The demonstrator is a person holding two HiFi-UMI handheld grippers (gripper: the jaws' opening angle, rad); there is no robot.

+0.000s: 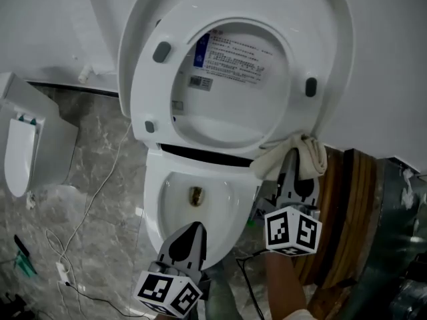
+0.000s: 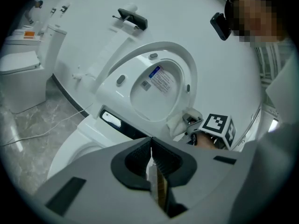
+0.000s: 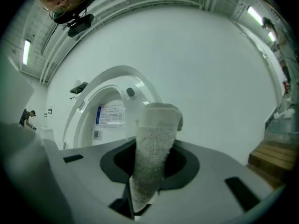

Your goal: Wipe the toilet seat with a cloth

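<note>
The white toilet has its seat point(image 1: 141, 79) and lid tipped up, and the bowl point(image 1: 175, 199) is uncovered. A beige cloth point(image 1: 308, 153) is bunched against the lower right edge of the raised seat. My right gripper point(image 1: 291, 157) is shut on it. In the right gripper view the cloth point(image 3: 156, 120) stands up between the jaws, with the seat point(image 3: 133, 80) behind it. My left gripper point(image 1: 194, 231) hangs over the front of the bowl, shut and holding nothing. The left gripper view shows its jaws point(image 2: 150, 143) pressed together, the seat point(image 2: 184, 62) and the cloth point(image 2: 180, 123) beyond.
A second white toilet point(image 1: 27, 145) stands at the left on the marble floor. Thin cables point(image 1: 87, 225) trail across the floor beside the bowl. A wooden structure point(image 1: 353, 205) sits close on the right. The white wall lies behind the lid.
</note>
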